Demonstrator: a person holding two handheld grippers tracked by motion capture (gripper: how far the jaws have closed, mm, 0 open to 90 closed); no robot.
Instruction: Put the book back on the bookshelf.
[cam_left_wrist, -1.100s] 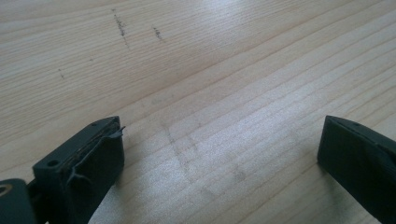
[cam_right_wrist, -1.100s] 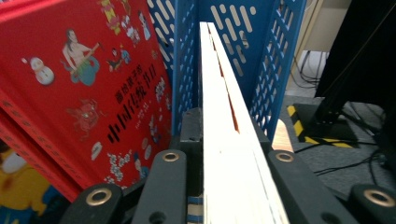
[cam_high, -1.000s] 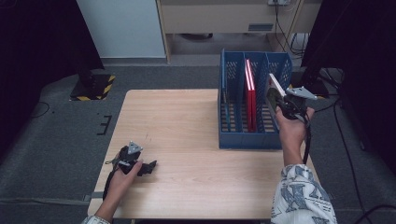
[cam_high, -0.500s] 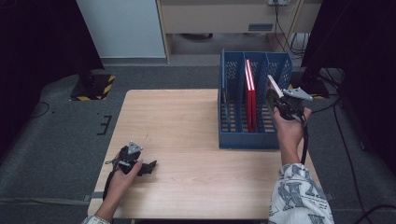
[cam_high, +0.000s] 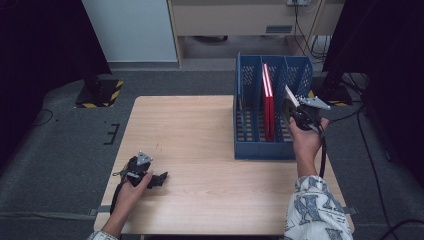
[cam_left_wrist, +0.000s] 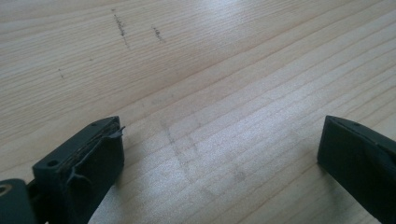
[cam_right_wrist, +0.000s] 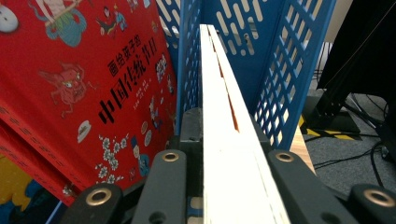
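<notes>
Right gripper (cam_high: 296, 111) clamps a book (cam_right_wrist: 219, 116) edge-on over the rack (cam_high: 250, 145) at two o'clock, needing a straight drop; left gripper (cam_high: 159, 178) rests, jaws apart.

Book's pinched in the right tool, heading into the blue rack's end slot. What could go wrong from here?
1. The book is gripped by its edge alone in the right tool; it may pivot or slip.
2. It hangs tilted over the rack, so its lower corner could catch the perforated divider.
3. The red books lean in the next slot; a knock might shift them. The left tool rests open on the table, not bracing the rack.
</notes>
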